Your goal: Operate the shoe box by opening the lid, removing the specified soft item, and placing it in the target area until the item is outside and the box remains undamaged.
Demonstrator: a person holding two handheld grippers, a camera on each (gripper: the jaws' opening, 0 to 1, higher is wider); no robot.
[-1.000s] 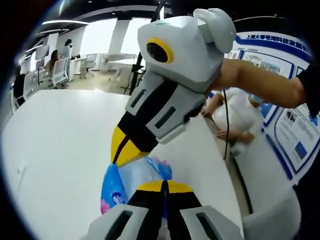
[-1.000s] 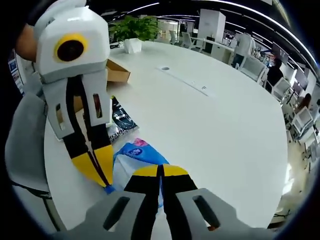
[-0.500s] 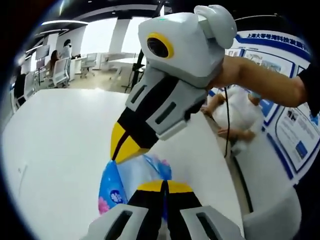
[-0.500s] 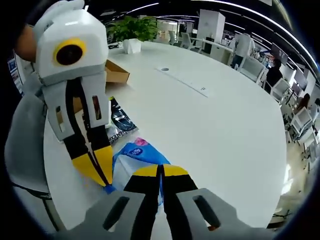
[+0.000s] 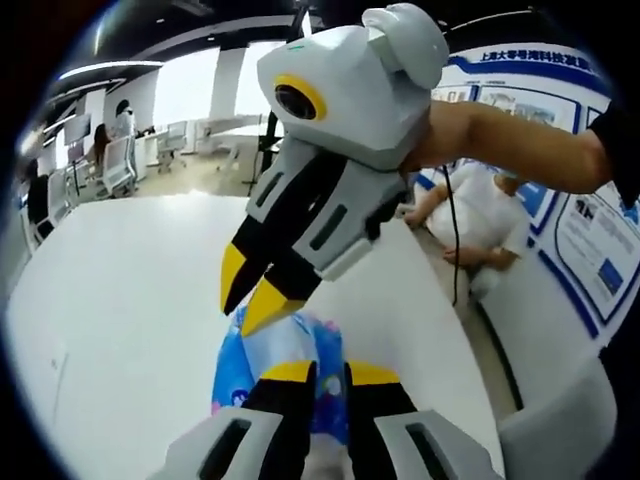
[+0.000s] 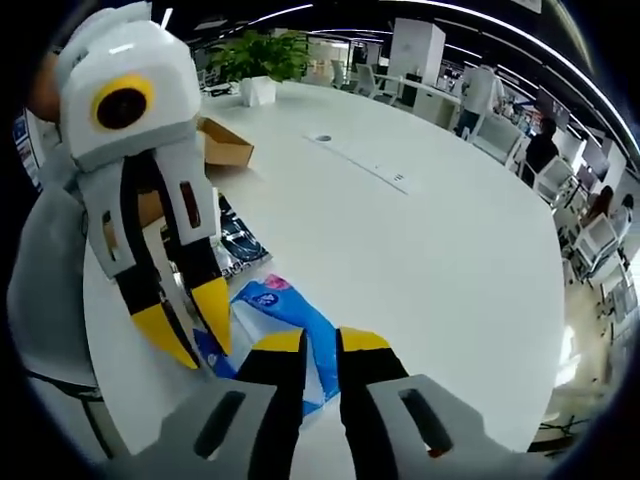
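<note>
Both tongs (image 6: 320, 340) parted over tissue pack (image 6: 285, 320); table (image 6: 430, 240) beyond.

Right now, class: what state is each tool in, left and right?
Left tool: open, jaws parted over the blue tissue pack.
Right tool: open, jaws parted over the same pack.

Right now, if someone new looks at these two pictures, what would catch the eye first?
Probably the two white tools with yellow tips: the left tool and right tool, both slightly open, meeting over a blue soft pack lying on the white table. Behind the left tool are an open cardboard box and a potted plant.
</note>
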